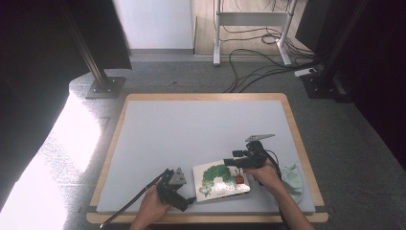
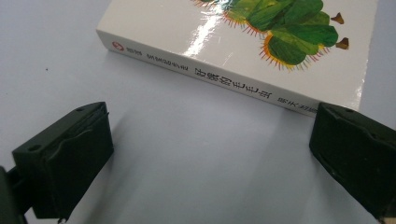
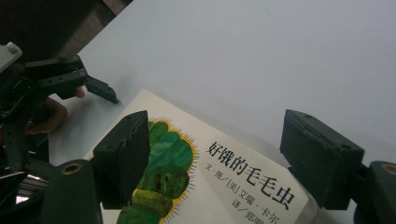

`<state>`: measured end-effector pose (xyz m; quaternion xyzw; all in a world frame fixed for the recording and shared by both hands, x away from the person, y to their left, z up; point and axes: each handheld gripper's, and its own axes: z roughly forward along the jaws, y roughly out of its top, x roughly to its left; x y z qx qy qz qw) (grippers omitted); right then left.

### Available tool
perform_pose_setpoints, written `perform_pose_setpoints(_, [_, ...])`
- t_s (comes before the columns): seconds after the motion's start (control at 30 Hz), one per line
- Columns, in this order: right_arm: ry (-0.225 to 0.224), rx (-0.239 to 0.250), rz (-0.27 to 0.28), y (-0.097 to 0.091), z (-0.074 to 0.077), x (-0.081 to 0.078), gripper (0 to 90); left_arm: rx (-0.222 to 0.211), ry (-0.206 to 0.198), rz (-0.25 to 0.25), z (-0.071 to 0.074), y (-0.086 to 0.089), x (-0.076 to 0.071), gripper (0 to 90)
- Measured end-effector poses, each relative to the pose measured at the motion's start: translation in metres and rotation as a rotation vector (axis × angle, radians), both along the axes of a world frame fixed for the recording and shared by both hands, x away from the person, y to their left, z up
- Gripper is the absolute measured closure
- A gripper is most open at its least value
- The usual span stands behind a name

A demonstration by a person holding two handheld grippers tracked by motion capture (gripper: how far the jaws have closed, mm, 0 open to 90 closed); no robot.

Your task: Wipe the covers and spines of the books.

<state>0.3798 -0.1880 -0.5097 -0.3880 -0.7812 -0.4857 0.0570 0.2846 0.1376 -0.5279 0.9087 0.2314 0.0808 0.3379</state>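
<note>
Mat (image 1: 201, 124) open from 9 thru 3 o'clock, book (image 1: 221, 180) blocks near edge at 6, green cloth (image 1: 293, 178) at 4, grippers flank book.

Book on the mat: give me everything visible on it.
The book is a thick, glossy white board book with a green caterpillar picture and black Chinese title on its cover and printed spine. It lies flat, closed, cover up, near the mat's front edge. The left hand-held gripper stands open at its spine; the right hand-held gripper hangs open above the cover. Contact cannot be told.
</note>
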Motion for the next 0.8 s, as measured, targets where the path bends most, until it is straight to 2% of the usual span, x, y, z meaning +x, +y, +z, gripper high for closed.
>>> perform_pose_setpoints(0.23, [0.003, 0.006, -0.003, -0.008, -0.002, -0.005, 23.7, 0.000, -0.001, 0.002, 0.000, 0.000, 0.000, 0.0])
perform_pose_setpoints(0.33, [0.012, 0.015, -0.008, -0.009, -0.003, -0.004, 23.4, 0.001, -0.001, 0.003, 0.000, 0.000, 0.000, 0.0])
perform_pose_setpoints(0.47, [0.001, 0.006, -0.012, -0.007, -0.001, -0.005, 23.6, 0.000, -0.001, 0.004, 0.000, 0.000, 0.000, 0.0])
perform_pose_setpoints(0.6, [-0.030, -0.066, -0.017, -0.004, -0.001, -0.010, 23.2, 0.000, -0.002, 0.004, 0.000, -0.001, 0.000, 0.0])
perform_pose_setpoints(0.73, [-0.075, -0.213, -0.029, -0.004, -0.005, -0.023, 16.5, 0.003, -0.002, 0.002, 0.000, 0.000, 0.000, 0.0])
perform_pose_setpoints(0.8, [-0.089, -0.257, -0.039, -0.007, -0.007, -0.033, 13.5, 0.000, -0.001, 0.004, 0.000, -0.001, -0.001, 0.0])
